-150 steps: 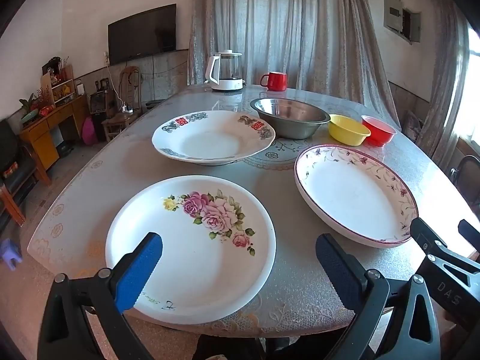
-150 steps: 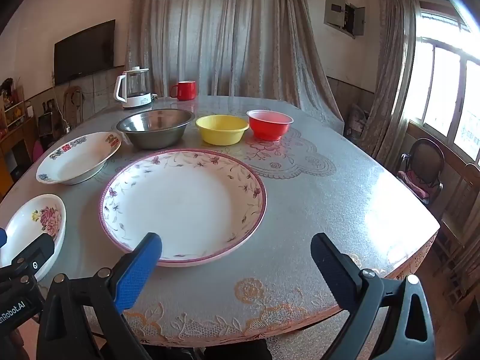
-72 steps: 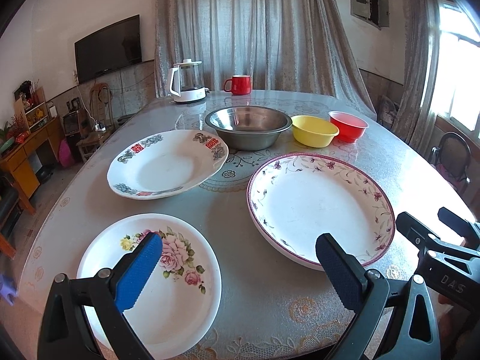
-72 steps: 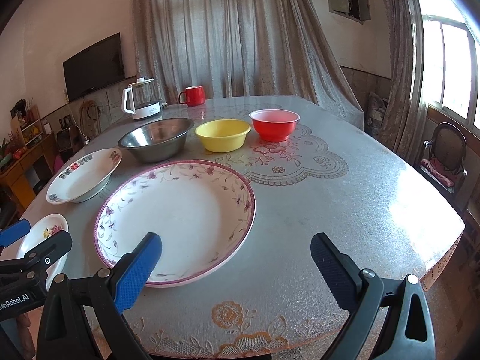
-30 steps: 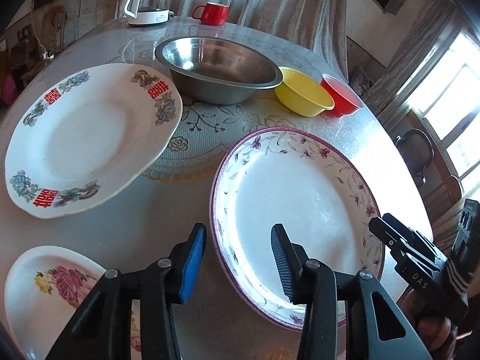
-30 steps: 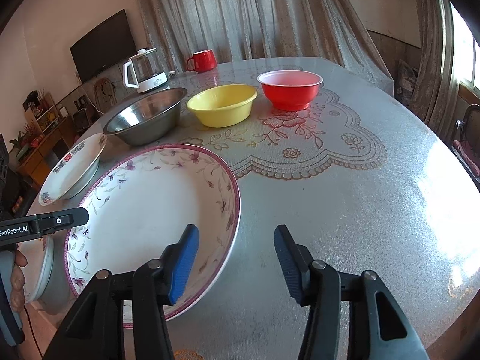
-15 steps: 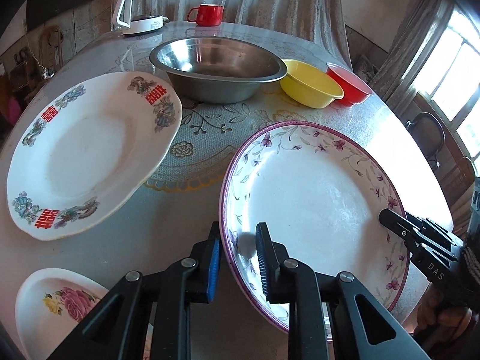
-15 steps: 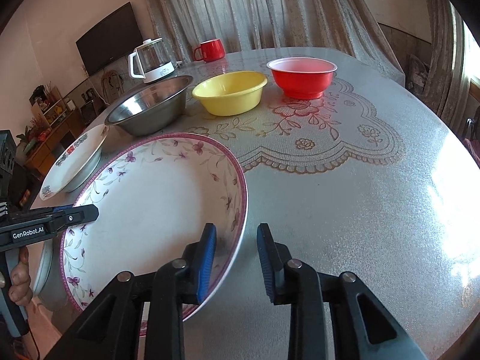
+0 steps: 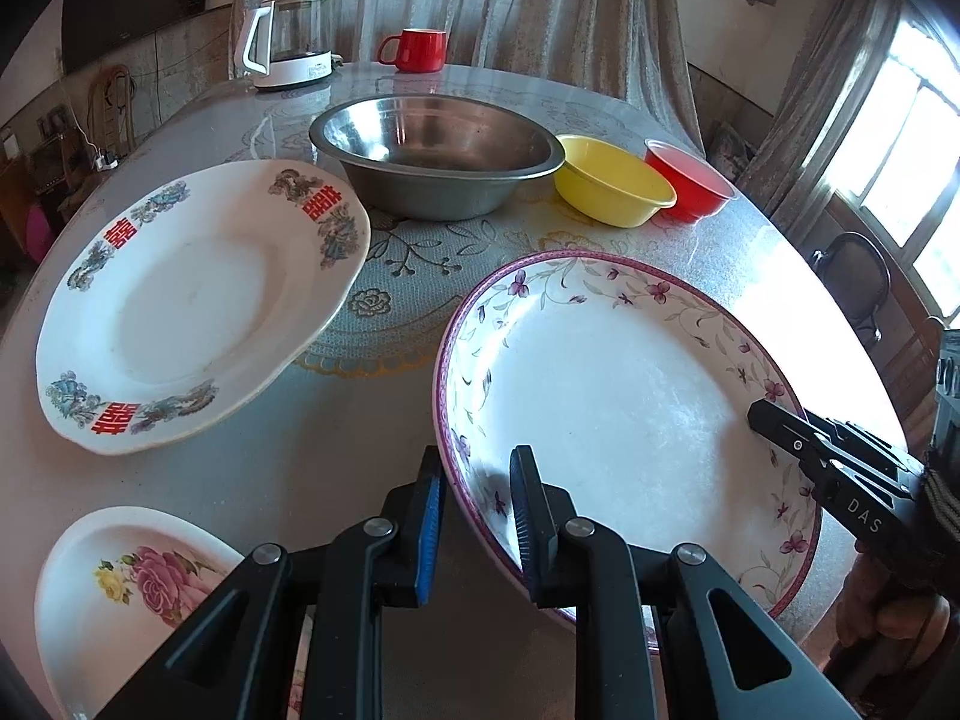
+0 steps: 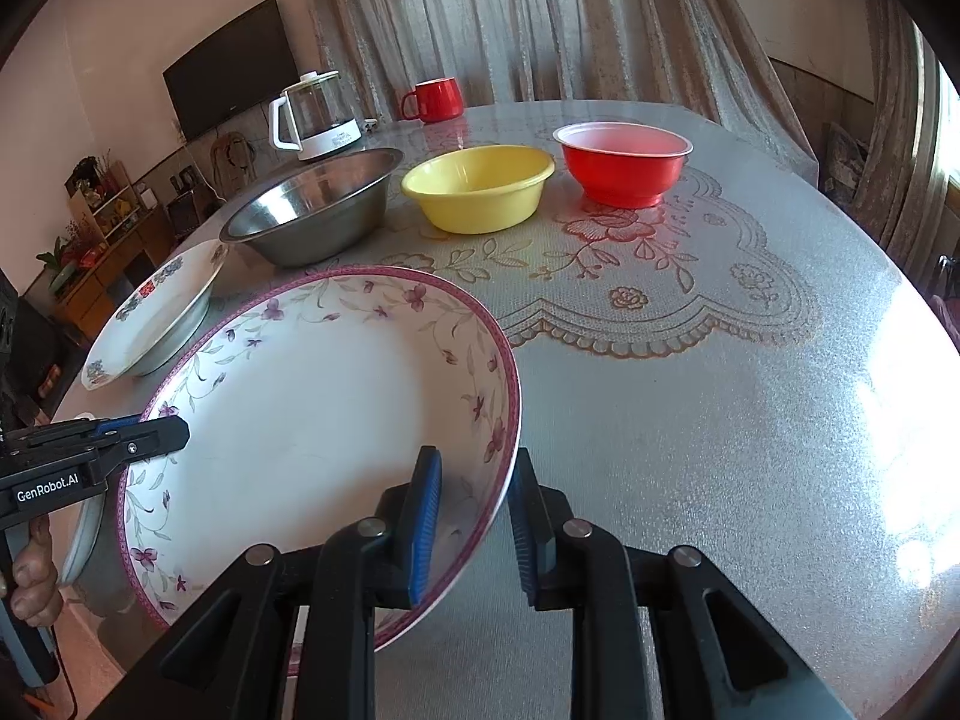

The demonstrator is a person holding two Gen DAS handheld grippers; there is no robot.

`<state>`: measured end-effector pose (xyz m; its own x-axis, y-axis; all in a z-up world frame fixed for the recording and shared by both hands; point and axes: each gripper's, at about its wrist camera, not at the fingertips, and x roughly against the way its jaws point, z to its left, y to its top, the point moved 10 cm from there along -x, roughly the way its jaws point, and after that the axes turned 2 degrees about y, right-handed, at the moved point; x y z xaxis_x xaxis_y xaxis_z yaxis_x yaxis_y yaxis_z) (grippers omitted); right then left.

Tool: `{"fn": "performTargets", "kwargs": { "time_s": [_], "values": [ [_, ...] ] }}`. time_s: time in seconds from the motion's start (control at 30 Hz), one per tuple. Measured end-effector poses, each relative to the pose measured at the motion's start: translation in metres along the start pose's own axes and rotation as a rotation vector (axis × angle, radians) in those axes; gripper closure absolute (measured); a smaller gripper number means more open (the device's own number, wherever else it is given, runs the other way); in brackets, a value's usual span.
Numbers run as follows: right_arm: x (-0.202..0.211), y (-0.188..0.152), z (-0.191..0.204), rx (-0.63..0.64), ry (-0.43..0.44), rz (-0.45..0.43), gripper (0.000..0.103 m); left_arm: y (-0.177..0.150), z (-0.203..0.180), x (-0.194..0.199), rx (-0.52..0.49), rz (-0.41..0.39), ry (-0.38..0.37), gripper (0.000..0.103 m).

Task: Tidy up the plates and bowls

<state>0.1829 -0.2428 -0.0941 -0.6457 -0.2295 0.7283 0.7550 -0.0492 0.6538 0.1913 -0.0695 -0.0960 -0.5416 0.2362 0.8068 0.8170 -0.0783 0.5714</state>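
A large plate with a purple flowered rim (image 9: 624,396) (image 10: 312,396) is held by both grippers. My left gripper (image 9: 474,516) is shut on its left rim, and my right gripper (image 10: 471,525) is shut on its right rim. The plate looks slightly raised off the table. A white plate with red characters (image 9: 180,312) (image 10: 150,318) lies to the left. A small rose plate (image 9: 114,594) sits at the near left. A steel bowl (image 9: 438,156) (image 10: 312,210), a yellow bowl (image 9: 612,186) (image 10: 480,186) and a red bowl (image 9: 690,186) (image 10: 624,162) stand in a row behind.
A glass kettle (image 9: 288,36) (image 10: 312,114) and a red mug (image 9: 417,51) (image 10: 435,99) stand at the table's far edge. The table (image 10: 750,420) has a lace-patterned cover. A chair (image 9: 858,282) stands to the right by the window.
Both grippers moved in from the near table edge to the large flowered plate and narrowed onto its opposite rims. The plate now sits slightly higher and closer in both views.
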Motion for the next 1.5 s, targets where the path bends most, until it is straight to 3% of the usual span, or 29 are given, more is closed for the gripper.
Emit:
{"fn": "performTargets", "kwargs": {
  "time_s": [0.47,1.03,1.5],
  "values": [
    [-0.018,0.013,0.003,0.002,0.013,0.016,0.082,0.011,0.012,-0.016,0.037,0.039,0.048,0.082],
    [0.012,-0.022,0.007,0.035,0.044,0.049,0.082,-0.032,-0.004,0.01,-0.051,0.052,0.025,0.081],
    [0.024,-0.038,0.018,0.046,-0.002,0.047,0.082,-0.046,-0.002,0.023,-0.09,0.023,0.077,0.081]
  ]
}}
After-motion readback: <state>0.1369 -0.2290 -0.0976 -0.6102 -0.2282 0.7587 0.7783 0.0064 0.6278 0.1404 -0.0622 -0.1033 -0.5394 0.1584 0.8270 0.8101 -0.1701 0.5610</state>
